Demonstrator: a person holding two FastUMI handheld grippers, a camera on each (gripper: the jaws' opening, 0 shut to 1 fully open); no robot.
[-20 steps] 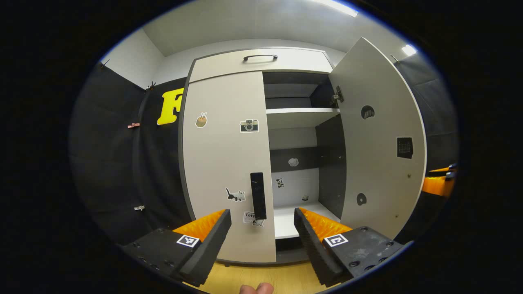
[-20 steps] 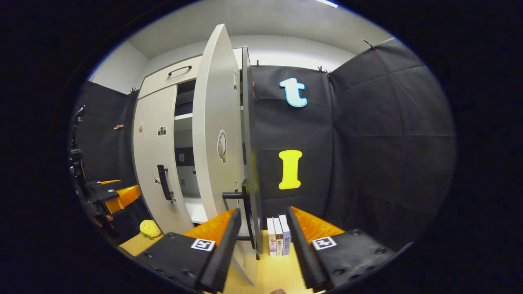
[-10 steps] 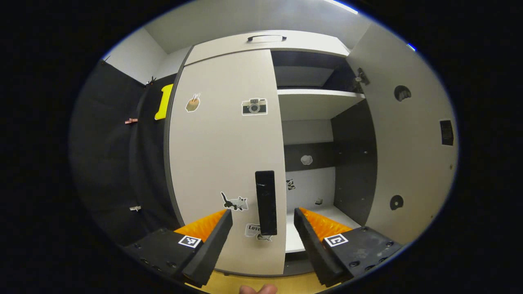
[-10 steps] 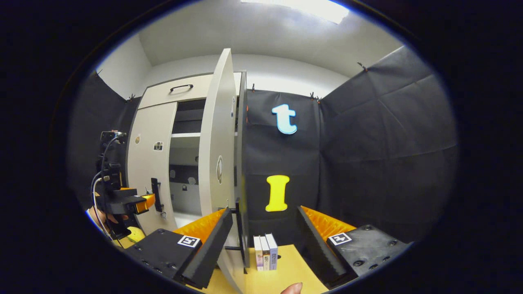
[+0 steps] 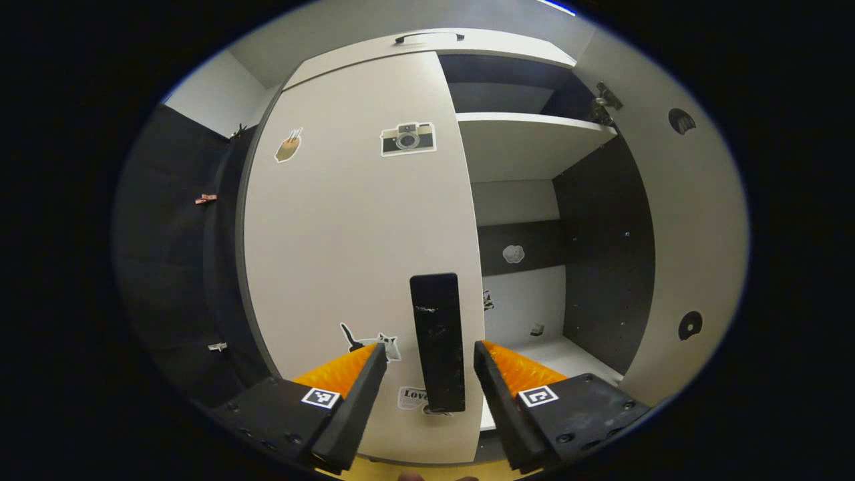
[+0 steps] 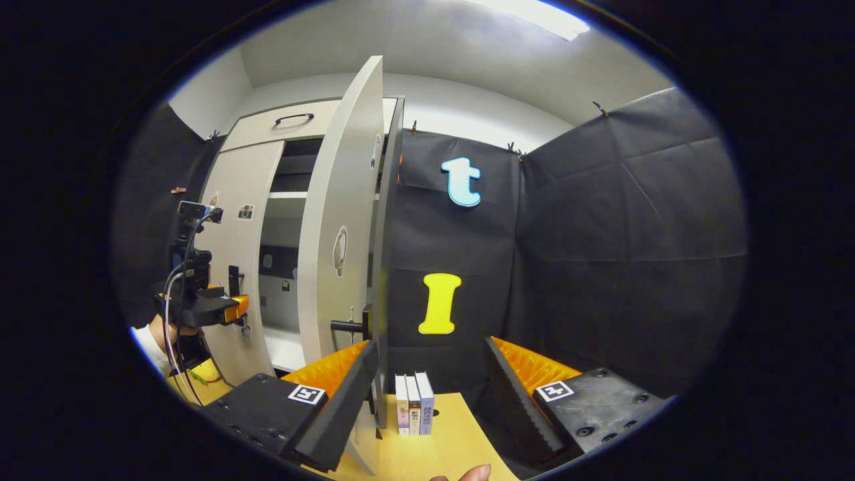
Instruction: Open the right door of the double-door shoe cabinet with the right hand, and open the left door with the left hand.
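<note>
The cabinet's left door [image 5: 361,240] is closed, pale with stickers. Its black upright handle [image 5: 437,334] stands between the fingers of my open left gripper [image 5: 427,353], with a gap on each side. The right door [image 5: 691,234] is swung wide open, baring the shelf [image 5: 528,143] and the dark inside wall. In the right gripper view this right door [image 6: 337,200] stands almost edge-on, and its black handle [image 6: 347,326] juts out just above my left fingertip. My right gripper [image 6: 431,347] is open and holds nothing. The left gripper [image 6: 204,307] hangs by the left door's handle [image 6: 232,280].
Three books [image 6: 413,404] stand on the wooden floor [image 6: 454,441] against the black wall behind the open door. A yellow soft toy [image 6: 200,371] lies low beside the cabinet. A drawer front with a dark handle [image 5: 427,38] tops the cabinet.
My left gripper has moved in on the left door until its handle stands between the fingers. My right gripper has come off the right door's handle, which now sits left of it.
</note>
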